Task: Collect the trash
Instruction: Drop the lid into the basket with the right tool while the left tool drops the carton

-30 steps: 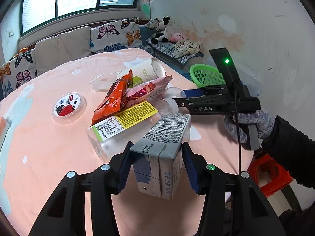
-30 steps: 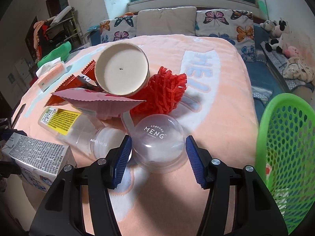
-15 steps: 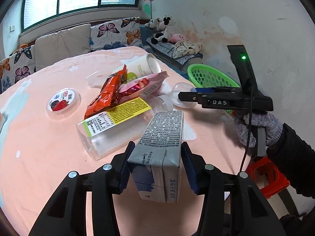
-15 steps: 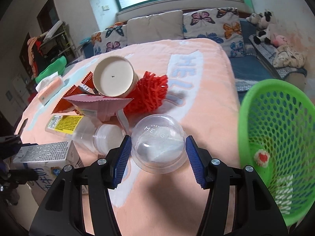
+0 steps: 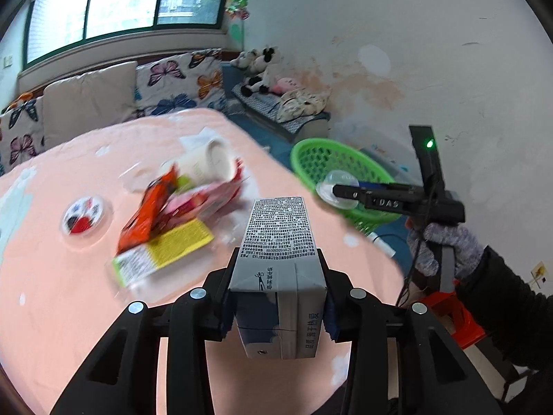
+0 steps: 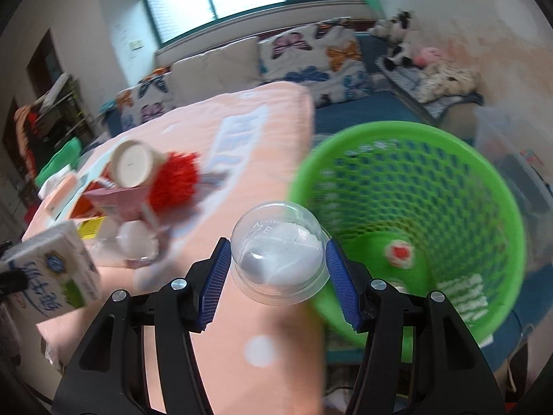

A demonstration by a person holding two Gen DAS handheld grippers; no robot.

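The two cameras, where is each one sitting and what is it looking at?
Left wrist: sits on the left gripper, looks along its fingers at the carton it grips, table and basket; a gloved hand shows.
Right wrist: sits on the right gripper, looks at its clear dome lid beside the basket.
Both share carton, lid, basket, paper cup.

peach-clothed table [image 5: 62,276], blurred heap of wrappers [image 5: 179,214], paper cup [image 5: 207,162], clear bottle [image 5: 162,256], perhaps a round lid [image 5: 83,216]
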